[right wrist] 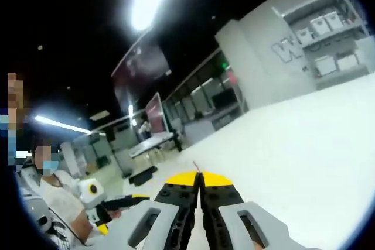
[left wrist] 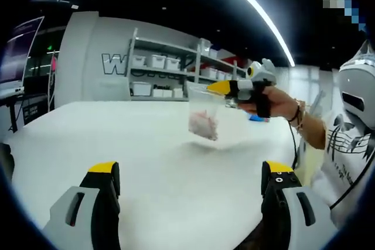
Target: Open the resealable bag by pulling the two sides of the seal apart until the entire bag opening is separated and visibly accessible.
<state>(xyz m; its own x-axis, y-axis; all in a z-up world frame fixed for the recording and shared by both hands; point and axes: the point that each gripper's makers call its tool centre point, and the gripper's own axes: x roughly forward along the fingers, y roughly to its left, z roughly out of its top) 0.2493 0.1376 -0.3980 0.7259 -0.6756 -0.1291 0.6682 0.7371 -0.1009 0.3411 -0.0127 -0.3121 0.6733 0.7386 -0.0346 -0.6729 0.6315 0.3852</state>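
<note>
One clear resealable bag [left wrist: 203, 115] hung above the white tabletop [left wrist: 152, 156], pinched at its top edge by the right gripper [left wrist: 218, 88], which a hand [left wrist: 275, 103] held out at the right of the left gripper view. A pinkish lump sat in the bag's bottom. The left gripper [left wrist: 190, 174] stood low with its two jaws spread wide, holding nothing. In the right gripper view, the right gripper [right wrist: 200, 181] had its two yellow-tipped jaws pressed together on a thin edge of the bag.
</note>
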